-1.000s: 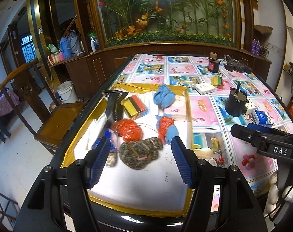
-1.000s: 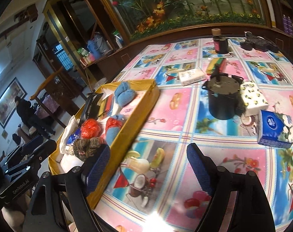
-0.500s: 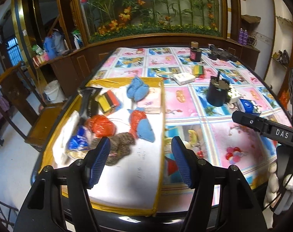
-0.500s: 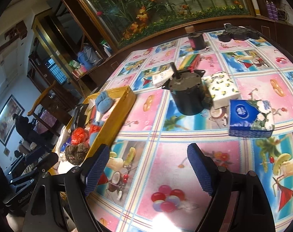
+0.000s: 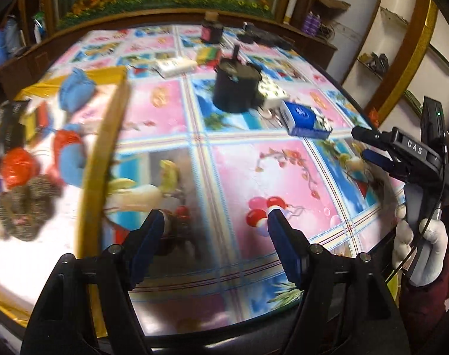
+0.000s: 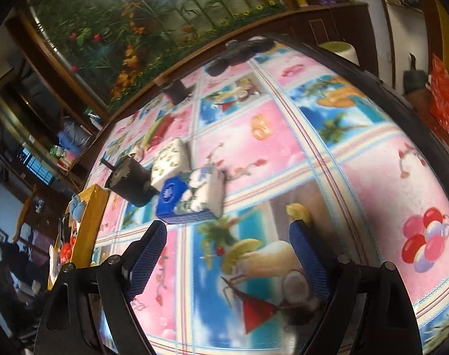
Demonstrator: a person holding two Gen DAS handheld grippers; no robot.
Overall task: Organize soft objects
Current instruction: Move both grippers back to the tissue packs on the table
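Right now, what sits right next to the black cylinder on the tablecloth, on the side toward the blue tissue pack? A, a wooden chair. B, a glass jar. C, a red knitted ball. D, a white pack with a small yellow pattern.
D: the white patterned pack lies against the black cylinder, with the blue tissue pack just in front of it.

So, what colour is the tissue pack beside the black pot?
Blue and white tissue pack; the right wrist view shows it best.
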